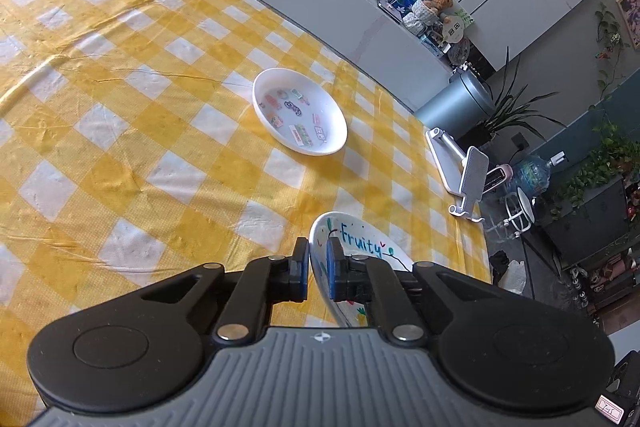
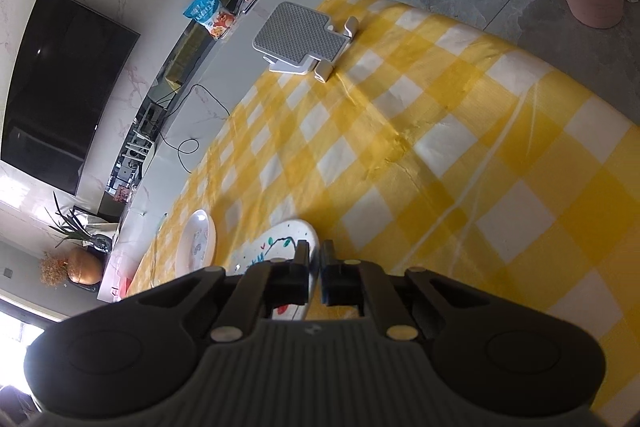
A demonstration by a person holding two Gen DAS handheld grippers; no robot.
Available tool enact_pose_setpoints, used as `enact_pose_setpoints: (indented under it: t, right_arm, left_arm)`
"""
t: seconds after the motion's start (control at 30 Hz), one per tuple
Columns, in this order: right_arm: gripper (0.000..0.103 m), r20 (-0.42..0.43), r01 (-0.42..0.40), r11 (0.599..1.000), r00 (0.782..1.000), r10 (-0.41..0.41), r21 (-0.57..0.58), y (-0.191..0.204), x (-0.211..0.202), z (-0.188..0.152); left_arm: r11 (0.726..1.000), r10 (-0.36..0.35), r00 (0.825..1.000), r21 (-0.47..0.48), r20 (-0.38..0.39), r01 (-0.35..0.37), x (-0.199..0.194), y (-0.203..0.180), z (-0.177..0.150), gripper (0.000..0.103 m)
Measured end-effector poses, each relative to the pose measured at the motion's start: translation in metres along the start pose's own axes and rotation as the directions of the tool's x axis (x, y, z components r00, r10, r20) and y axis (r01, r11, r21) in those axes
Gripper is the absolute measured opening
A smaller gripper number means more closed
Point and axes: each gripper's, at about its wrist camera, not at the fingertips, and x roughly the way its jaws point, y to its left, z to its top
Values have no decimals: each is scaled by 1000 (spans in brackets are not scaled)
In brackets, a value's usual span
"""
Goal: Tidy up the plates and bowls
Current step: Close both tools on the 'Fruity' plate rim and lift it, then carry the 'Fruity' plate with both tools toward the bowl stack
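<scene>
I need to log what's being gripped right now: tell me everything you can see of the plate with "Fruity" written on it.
The Fruity plate is white and glossy, apparently ceramic, hand-painted with blue lettering, a dark stem, green leaves and small coloured motifs. It sits at the near part of the yellow checked tablecloth, tilted rather than flat. The left gripper is clamped on its rim in the left wrist view, and the right gripper pinches the rim on another side. The sticker-decorated white dish lies apart from it.

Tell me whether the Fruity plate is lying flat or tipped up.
Tipped up. The Fruity plate stands on edge, its rim pinched between the left gripper fingers, while the other plate lies flat on the tablecloth.
</scene>
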Motion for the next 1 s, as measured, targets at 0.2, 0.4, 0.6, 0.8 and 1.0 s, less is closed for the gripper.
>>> enact_pose_setpoints:
  t: [0.2,0.4,0.6,0.8,1.0]
  right_arm:
    - [2,-17,-12,1000,1000,11,-25,5,-25,-16]
    - [3,-36,-20,999,999,18,-32,3,-49,-33]
    - [3,-39,-25,999,999,24,-20,-6,-76,-55]
    - [3,-24,-9,1000,1000,9,-18,-9,-101,-79]
    - [3,-10,25,999,1000,-25,-35,-8,-120,-109]
  left_arm:
    - [1000,3,1000,8,-4,-3,-25,5,-9,9]
    - [998,0,1000,70,-8,1,-56,2,-20,9]
    - [993,-9,1000,117,-22,11,-78,2,-35,9]
    - [984,-4,999,178,-35,11,-98,4,-51,9]
    - [976,8,999,219,-36,0,-115,12,-65,9]
